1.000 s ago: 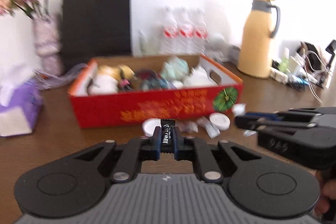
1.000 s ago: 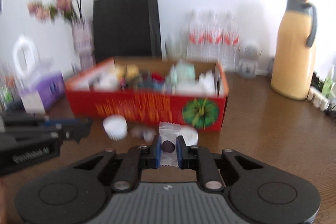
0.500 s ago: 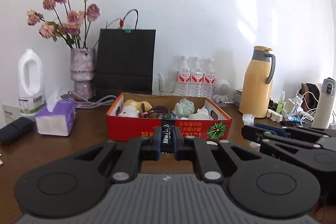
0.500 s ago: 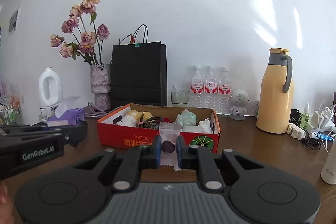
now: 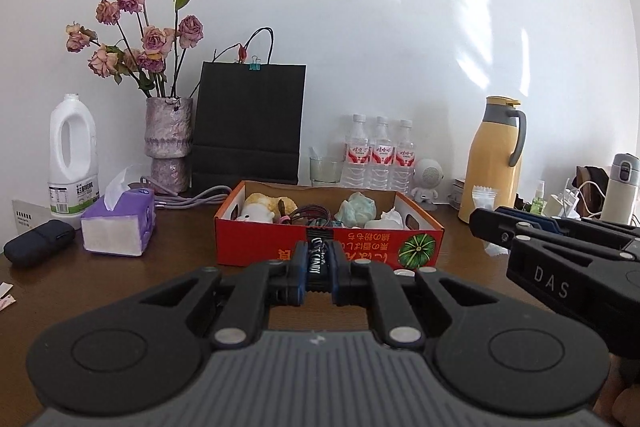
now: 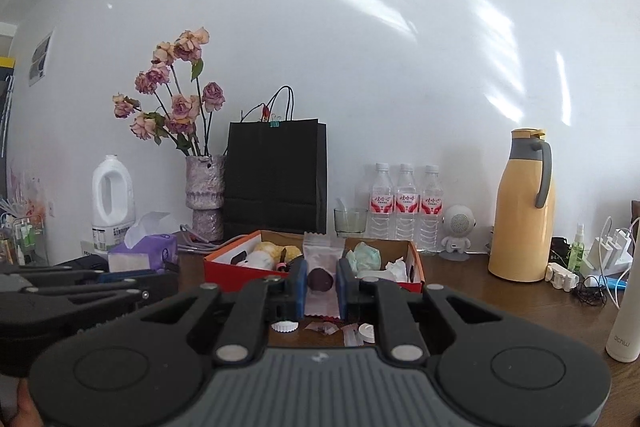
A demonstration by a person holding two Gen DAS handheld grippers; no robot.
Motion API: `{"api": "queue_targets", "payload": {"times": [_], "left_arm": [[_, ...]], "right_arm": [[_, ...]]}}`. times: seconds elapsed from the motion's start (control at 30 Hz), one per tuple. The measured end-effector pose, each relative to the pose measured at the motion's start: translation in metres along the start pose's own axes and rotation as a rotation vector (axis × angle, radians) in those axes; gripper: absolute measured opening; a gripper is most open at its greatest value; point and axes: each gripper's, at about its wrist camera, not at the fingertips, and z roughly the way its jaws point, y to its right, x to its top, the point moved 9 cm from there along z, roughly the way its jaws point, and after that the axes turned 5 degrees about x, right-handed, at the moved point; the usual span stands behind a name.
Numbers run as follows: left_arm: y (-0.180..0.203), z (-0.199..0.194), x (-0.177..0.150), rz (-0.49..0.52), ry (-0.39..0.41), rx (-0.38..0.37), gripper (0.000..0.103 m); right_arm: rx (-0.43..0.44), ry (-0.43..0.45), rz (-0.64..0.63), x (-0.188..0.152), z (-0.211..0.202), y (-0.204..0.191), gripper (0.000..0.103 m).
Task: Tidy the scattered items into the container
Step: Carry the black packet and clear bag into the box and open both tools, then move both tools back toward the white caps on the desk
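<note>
Gripping 2 sweets upright, the left gripper [image 5: 319, 267] pinches a black candy stick [image 5: 319, 259], the right gripper [image 6: 321, 287] a clear-wrapped sweet [image 6: 320, 281]; the red box [image 5: 360, 247] lies straight ahead, seemingly nearer the left.

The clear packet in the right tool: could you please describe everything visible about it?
The clear packet is a see-through plastic wrapper with crimped, zigzag-cut ends and one dark, round sweet inside. It stands upright, pinched at its middle between the blue pads of the right tool, which is shut on it, seen in front of the red box.
</note>
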Motion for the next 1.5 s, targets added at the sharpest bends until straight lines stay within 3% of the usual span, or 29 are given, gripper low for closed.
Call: {"api": "queue_targets", "payload": {"times": [0.1, 0.27, 0.37, 0.43, 0.53, 0.63, 0.73, 0.87, 0.9, 1.03, 1.07, 1.17, 1.2, 1.23, 1.33, 1.5], "left_arm": [[-0.002, 0.037, 0.015, -0.015, -0.006, -0.015, 0.012], [-0.002, 0.125, 0.068, 0.014, 0.03, -0.023, 0.012], [-0.001, 0.187, 0.09, 0.099, 0.016, -0.007, 0.012], [-0.001, 0.236, 0.087, 0.075, -0.116, -0.043, 0.012], [-0.003, 0.304, 0.064, 0.032, -0.349, -0.094, 0.012], [-0.005, 0.35, 0.04, 0.055, -0.493, -0.083, 0.012], [0.0, 0.379, 0.013, 0.075, -0.634, -0.111, 0.013], [0.007, 0.396, -0.006, 0.066, -0.75, -0.123, 0.023], [0.008, 0.395, -0.003, 0.056, -0.753, -0.137, 0.035], [0.005, 0.382, 0.021, 0.058, -0.728, -0.158, 0.052], [0.002, 0.379, 0.028, 0.053, -0.722, -0.157, 0.056], [-0.009, 0.371, 0.048, 0.041, -0.727, -0.12, 0.076], [-0.014, 0.367, 0.053, 0.042, -0.728, -0.095, 0.094], [-0.018, 0.365, 0.058, 0.05, -0.724, -0.05, 0.103], [-0.021, 0.354, 0.065, 0.122, -0.73, 0.033, 0.103], [-0.027, 0.332, 0.072, 0.158, -0.724, 0.094, 0.103]], "right_arm": [[0.005, -0.009, -0.007, 0.008, 0.034, 0.011, 0.014], [0.008, 0.016, -0.001, 0.045, 0.111, 0.044, 0.014], [0.012, -0.042, -0.023, 0.067, 0.17, 0.065, 0.014], [0.036, -0.137, 0.009, 0.07, 0.213, 0.082, 0.014], [0.068, -0.381, 0.132, 0.05, 0.284, 0.115, 0.014], [0.084, -0.583, 0.198, 0.018, 0.34, 0.136, 0.014], [0.07, -0.748, 0.146, -0.018, 0.376, 0.14, 0.015], [0.021, -0.889, 0.048, -0.058, 0.398, 0.135, 0.017], [0.014, -0.898, 0.048, -0.06, 0.4, 0.136, 0.019], [0.046, -0.863, 0.143, -0.036, 0.392, 0.139, 0.052], [0.044, -0.855, 0.151, -0.028, 0.389, 0.141, 0.055], [0.029, -0.839, 0.168, -0.006, 0.377, 0.144, 0.059], [0.03, -0.836, 0.175, 0.001, 0.373, 0.145, 0.06], [0.034, -0.832, 0.182, 0.007, 0.368, 0.144, 0.066], [0.035, -0.84, 0.173, 0.017, 0.351, 0.144, 0.082], [0.001, -0.857, 0.187, 0.022, 0.327, 0.145, 0.083]]}}
